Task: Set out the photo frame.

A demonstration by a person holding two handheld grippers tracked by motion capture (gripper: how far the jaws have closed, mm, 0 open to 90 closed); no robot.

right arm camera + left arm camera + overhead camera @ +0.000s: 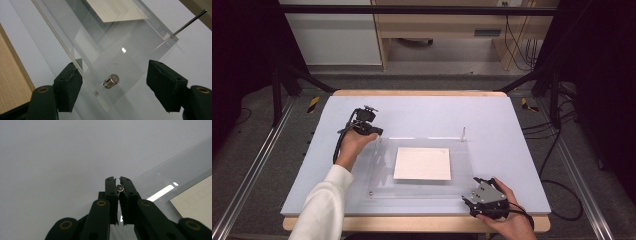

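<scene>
At the clear acrylic plate's [422,172] far left corner the left tool [374,132] pinches a small metal pin [120,187], while the right tool [113,82] stands wide around the near-right corner's metal standoff [111,81], untouched, open counter [512,150] beside.

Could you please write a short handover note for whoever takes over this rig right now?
Left gripper: jaws shut on a small metal cap, at the far left corner of the clear acrylic frame.
Right gripper: jaws open, either side of the metal cap at the frame's near right corner, not touching it.
White sheet lies in the frame in the middle of the table. A bare metal pin stands at the far right corner.
Left: work the caps at both gripped corners; I cannot tell which way.
</scene>
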